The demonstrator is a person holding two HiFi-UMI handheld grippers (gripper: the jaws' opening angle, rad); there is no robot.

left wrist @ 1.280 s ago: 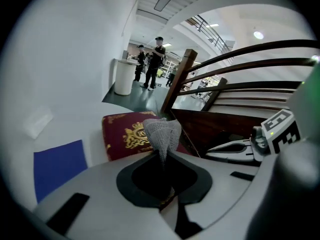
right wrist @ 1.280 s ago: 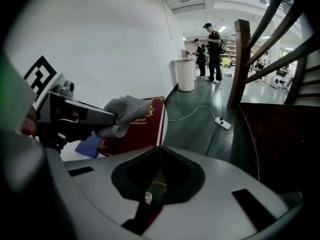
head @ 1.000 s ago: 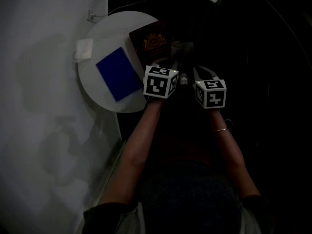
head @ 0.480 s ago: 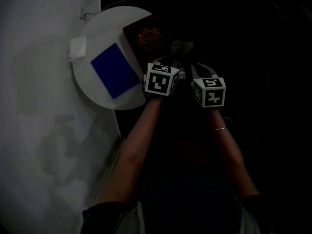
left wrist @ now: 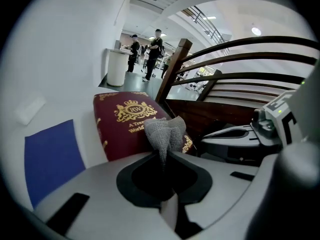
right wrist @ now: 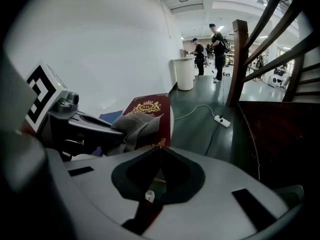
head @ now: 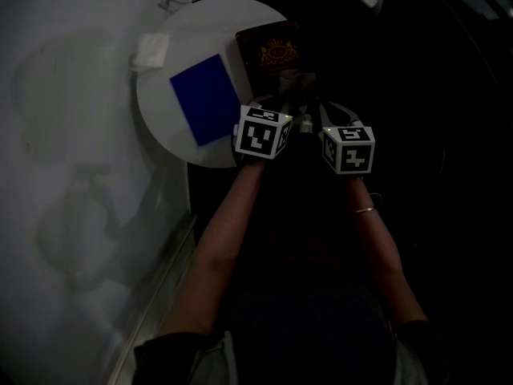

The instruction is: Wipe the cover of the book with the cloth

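Observation:
A maroon book (head: 272, 50) with a gold crest lies on the right side of a round white table (head: 160, 111), its right part over the table's edge. My left gripper (head: 280, 103) is shut on a bunched grey cloth (left wrist: 165, 131) that stands up just over the book's (left wrist: 125, 124) near end. My right gripper (head: 317, 107) sits close beside it at the book's near right corner. In the right gripper view its jaws (right wrist: 159, 149) stand together with maroon cover showing between them, and the cloth (right wrist: 137, 126) rests against the book (right wrist: 150, 109) to the left.
A blue sheet (head: 207, 99) lies left of the book, with a small white pad (head: 151, 50) beyond it. A white wall runs along the left. Dark wooden stair rails (left wrist: 172, 69) rise on the right. A power strip (right wrist: 223, 121) and cable lie on the floor; people stand far off (left wrist: 157, 49).
The head view has shifted, so the table and book now sit further right and higher. Both grippers stay side by side at the book's near end, with the cloth still held.

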